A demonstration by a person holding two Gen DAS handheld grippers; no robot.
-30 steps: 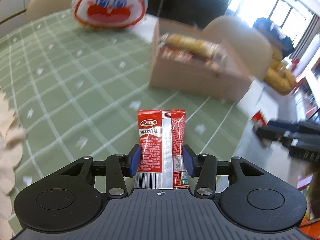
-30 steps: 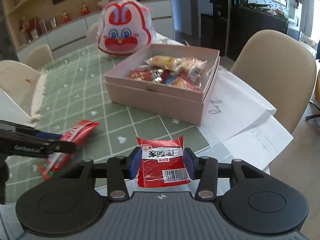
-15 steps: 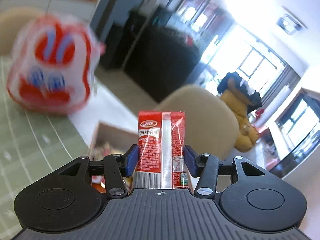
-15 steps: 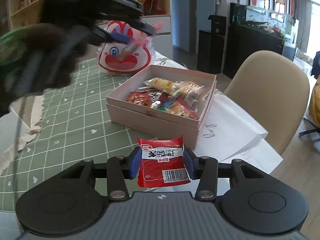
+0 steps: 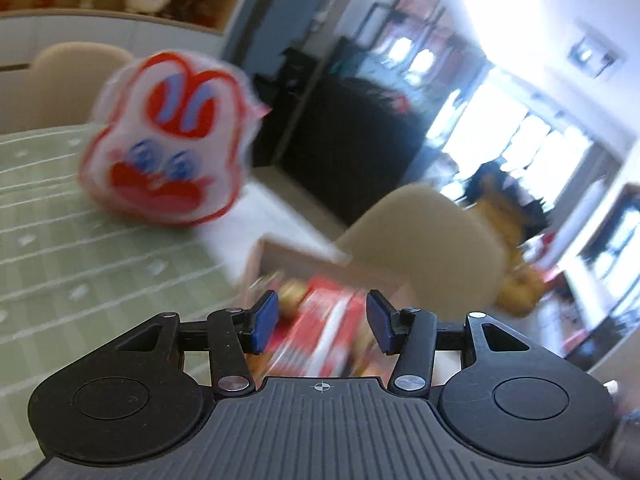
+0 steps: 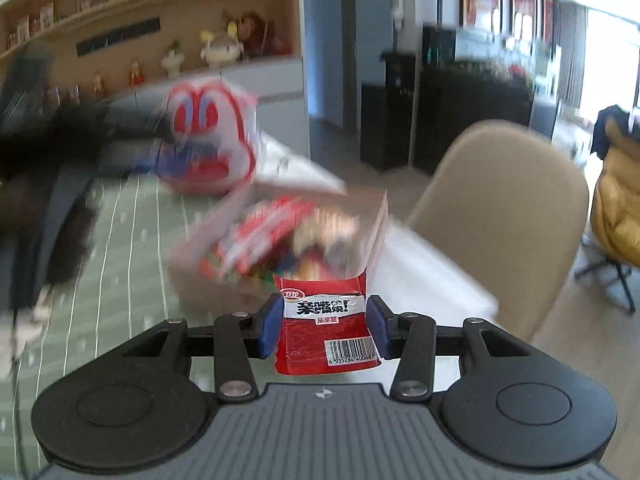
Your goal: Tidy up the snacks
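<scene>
A room with bright windows and a wall of wooden shelves carrying figurines is surrounding a table that is wearing a green checked cloth. Beige chairs are standing at its edge, with white paper lying under the box. A white-and-red rabbit-faced bag is sitting on the cloth beyond an open pink box, which is holding mixed snacks. The left gripper is hovering above the box with its jaws apart and gripping nothing; a blurred long red packet is lying in the box below them. The right gripper is pointing toward the box's near side, clamping a small red packet upright between its blue pads.
</scene>
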